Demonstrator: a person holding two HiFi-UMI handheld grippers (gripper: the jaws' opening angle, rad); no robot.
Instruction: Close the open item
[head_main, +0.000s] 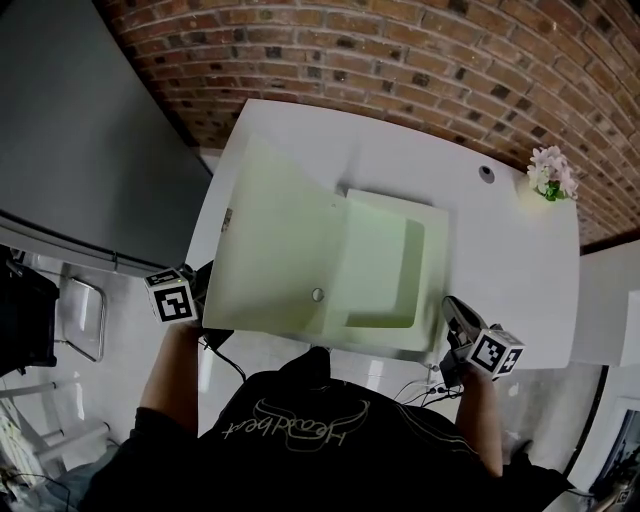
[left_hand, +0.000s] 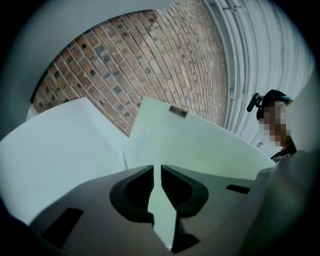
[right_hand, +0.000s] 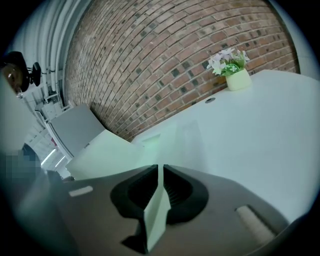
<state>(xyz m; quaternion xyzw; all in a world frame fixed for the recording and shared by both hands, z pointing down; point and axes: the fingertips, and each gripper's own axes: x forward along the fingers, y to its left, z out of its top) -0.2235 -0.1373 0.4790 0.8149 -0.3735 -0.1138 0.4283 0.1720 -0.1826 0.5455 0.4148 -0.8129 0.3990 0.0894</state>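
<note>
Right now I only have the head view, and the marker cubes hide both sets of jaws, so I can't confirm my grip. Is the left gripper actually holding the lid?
Observer: Yes. The left gripper view shows the left gripper with its jaws pressed onto a thin edge of the pale green lid.
Operator: And the right one?
Observer: The right gripper is also shut, on a thin pale green edge of the base.
Operator: Is the lid lying flat?
Observer: No. In the right gripper view it slants up off the table.
</note>
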